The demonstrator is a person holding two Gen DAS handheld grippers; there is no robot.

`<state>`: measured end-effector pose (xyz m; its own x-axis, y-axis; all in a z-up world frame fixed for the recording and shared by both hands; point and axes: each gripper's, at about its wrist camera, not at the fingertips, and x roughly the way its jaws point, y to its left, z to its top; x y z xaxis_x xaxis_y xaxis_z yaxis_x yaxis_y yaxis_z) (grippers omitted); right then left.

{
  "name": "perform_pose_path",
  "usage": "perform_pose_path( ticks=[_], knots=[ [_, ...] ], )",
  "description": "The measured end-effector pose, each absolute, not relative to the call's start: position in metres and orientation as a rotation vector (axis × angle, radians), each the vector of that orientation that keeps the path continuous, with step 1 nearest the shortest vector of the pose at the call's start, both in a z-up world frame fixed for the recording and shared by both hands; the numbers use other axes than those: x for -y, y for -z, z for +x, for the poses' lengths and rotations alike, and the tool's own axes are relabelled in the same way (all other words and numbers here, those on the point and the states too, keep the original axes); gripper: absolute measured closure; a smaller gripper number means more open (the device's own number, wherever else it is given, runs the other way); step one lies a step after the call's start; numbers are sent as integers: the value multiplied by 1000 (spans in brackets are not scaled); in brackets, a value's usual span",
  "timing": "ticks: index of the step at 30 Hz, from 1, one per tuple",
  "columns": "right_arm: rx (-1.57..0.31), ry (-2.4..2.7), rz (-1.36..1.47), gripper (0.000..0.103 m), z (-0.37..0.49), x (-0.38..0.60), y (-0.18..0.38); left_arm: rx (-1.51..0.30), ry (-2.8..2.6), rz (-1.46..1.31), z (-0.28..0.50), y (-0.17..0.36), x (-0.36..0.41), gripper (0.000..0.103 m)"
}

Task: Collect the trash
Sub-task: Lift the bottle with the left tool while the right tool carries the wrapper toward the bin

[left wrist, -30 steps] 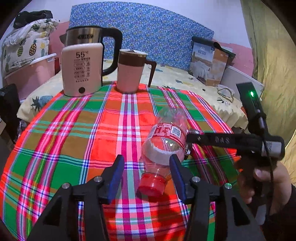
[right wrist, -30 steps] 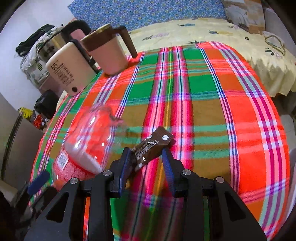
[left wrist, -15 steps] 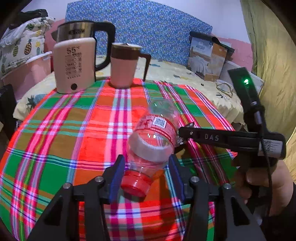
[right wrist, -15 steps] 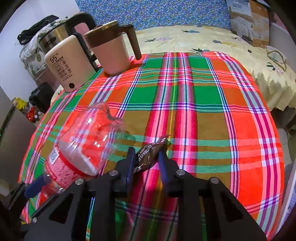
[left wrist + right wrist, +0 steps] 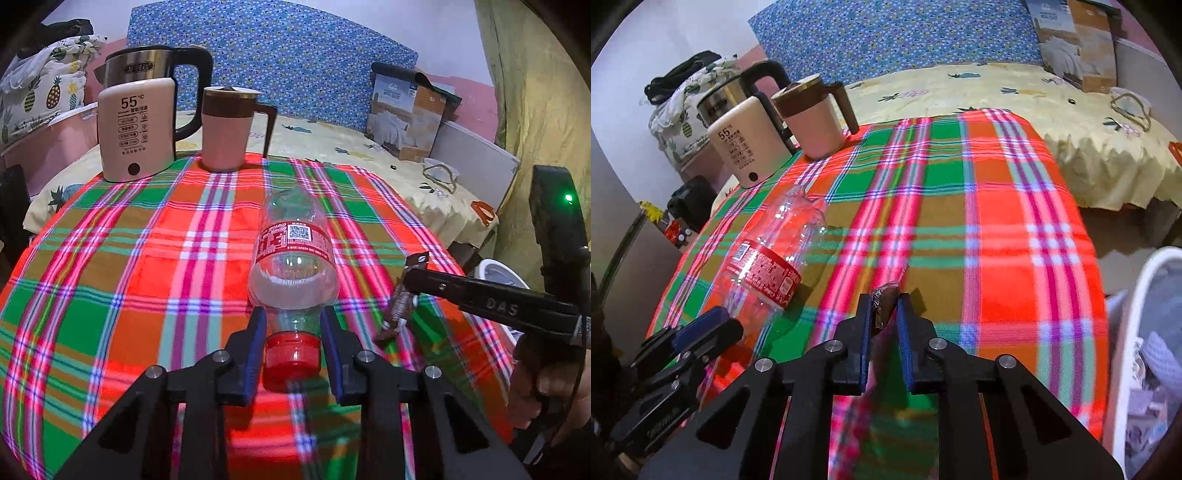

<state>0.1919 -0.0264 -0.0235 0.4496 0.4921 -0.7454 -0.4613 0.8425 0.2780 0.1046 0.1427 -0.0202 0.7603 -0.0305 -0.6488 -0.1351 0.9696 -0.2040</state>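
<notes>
- Bottle (image 5: 293, 258) lies on its side on the plaid bench (image 5: 129, 266), red cap toward the left tongs (image 5: 293, 325), which are narrowed on its neck.
- Right tongs (image 5: 884, 314) pinch a brown wrapper (image 5: 882, 304) between the pads, apparently lifted off the cloth.
- White bin (image 5: 1137, 314) stands beside the bench at right, with scraps inside.
- Judged progress: both pieces gripped, neither yet in the bin; carrying and dropping remain.
- Kettle (image 5: 138, 133) and mug (image 5: 229, 129) look like keepers.
</notes>
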Motion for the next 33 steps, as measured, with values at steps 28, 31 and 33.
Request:
perform_pose_path(
  ticks=[28, 31, 33],
  knots=[
    [-859, -483, 181, 89, 160, 127, 7, -721, 35, -225, 118, -8, -50, 41],
    [-856, -476, 189, 89, 159, 133, 8, -752, 25, -245, 138, -4, -44, 40],
    [-857, -471, 194, 89, 160, 137, 9, -778, 7, -249, 151, 1, -38, 39]
  ],
)
